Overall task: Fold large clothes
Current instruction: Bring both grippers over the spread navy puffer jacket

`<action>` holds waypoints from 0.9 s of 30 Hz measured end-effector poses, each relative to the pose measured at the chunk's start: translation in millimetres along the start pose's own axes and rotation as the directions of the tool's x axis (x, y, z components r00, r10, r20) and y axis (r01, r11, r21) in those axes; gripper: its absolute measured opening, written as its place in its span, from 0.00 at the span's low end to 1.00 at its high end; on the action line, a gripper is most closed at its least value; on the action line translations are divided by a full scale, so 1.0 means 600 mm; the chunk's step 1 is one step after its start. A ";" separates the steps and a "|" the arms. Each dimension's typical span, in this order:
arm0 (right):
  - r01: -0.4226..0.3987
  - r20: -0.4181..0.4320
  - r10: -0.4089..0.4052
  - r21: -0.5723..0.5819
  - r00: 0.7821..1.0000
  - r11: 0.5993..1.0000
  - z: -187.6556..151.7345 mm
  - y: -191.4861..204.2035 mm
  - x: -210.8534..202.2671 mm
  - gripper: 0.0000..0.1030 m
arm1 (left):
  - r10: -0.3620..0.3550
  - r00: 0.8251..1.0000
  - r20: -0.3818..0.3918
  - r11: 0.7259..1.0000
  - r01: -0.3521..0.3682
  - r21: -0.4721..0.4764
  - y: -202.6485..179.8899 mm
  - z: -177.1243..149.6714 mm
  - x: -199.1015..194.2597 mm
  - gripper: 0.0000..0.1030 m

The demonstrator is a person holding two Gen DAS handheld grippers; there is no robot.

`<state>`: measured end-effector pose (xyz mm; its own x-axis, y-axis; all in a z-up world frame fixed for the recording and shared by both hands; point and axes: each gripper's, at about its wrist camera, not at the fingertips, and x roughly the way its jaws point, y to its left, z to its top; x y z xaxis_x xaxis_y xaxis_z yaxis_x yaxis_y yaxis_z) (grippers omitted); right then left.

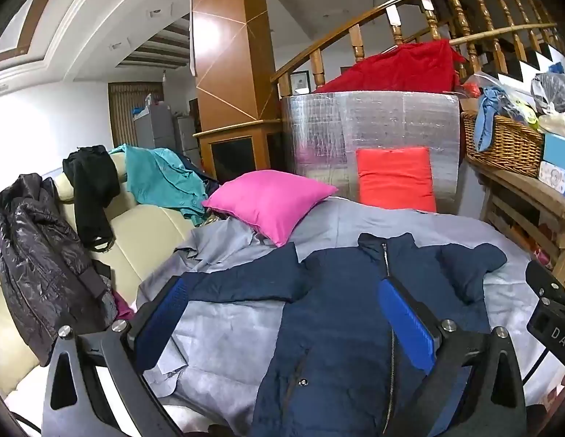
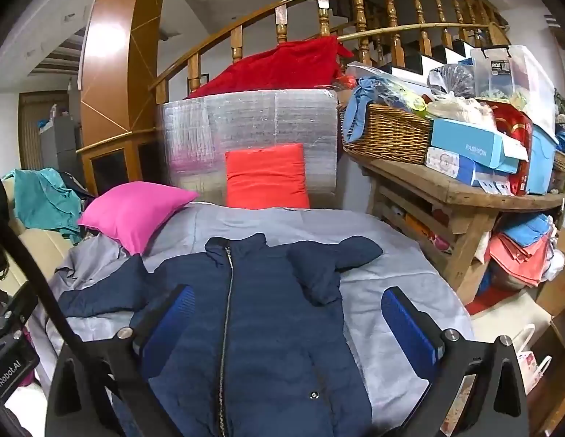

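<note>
The navy puffer jacket (image 2: pixel 267 327) lies face up and zipped on the grey sheet (image 2: pixel 391 349), collar at the far end, its left sleeve stretched out, its right sleeve doubled over near the shoulder; it looks light, soft and a bit slick, so I'd judge a sleeve cuff or the hem edge the best hold. Both claws hover above it with nothing between them, left gripper (image 1: pixel 286 324) spread wide, right gripper (image 2: pixel 289 331) likewise; a pink cushion (image 2: pixel 133 211) sits far left, an orange-red cushion (image 2: pixel 266 176) beyond.

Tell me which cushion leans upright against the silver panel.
The orange-red square cushion; the pink cushion lies tilted on the grey sheet.
</note>
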<state>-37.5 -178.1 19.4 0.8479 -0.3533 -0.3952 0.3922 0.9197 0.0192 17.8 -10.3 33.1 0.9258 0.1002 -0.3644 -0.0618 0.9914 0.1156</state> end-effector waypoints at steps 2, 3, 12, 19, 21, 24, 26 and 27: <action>0.003 0.004 -0.003 -0.001 1.000 1.000 -0.002 -0.005 -0.004 1.00 | -0.004 1.000 -0.002 1.000 0.004 0.007 -0.005 0.005 -0.005 1.00; 0.002 0.004 -0.002 0.000 1.000 1.000 -0.002 -0.010 -0.006 1.00 | -0.007 1.000 -0.003 1.000 0.007 0.008 -0.007 0.008 -0.006 1.00; 0.016 0.006 -0.016 0.015 1.000 1.000 0.005 -0.036 0.007 1.00 | -0.021 0.999 -0.034 1.000 0.021 0.018 -0.023 -0.006 0.009 1.00; 0.022 0.003 -0.022 0.007 1.000 1.000 0.000 -0.029 0.006 1.00 | -0.027 0.999 -0.046 1.000 0.027 0.011 -0.021 -0.015 0.022 1.00; 0.018 -0.009 -0.018 0.020 1.000 1.000 0.002 -0.030 0.007 1.00 | -0.024 0.999 -0.044 1.000 0.025 0.012 -0.022 -0.013 0.024 1.00; 0.020 -0.026 -0.020 0.017 0.999 1.000 0.003 -0.031 0.007 1.00 | -0.025 0.999 -0.041 1.000 0.026 0.012 -0.021 -0.016 0.028 1.00; 0.026 -0.047 -0.025 0.007 0.999 1.000 0.003 -0.027 0.007 1.00 | -0.024 0.999 -0.041 1.000 0.024 0.011 -0.021 -0.016 0.029 1.00; 0.024 -0.056 -0.023 0.011 0.998 1.000 0.003 -0.027 0.009 1.00 | -0.024 0.999 -0.042 1.000 0.025 0.011 -0.021 -0.016 0.031 1.00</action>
<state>-38.8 -195.3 18.8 0.8174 -0.3643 -0.4463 0.4161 0.9091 0.0199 32.2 -20.4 15.8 0.9108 0.0794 -0.4052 -0.0346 0.9926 0.1168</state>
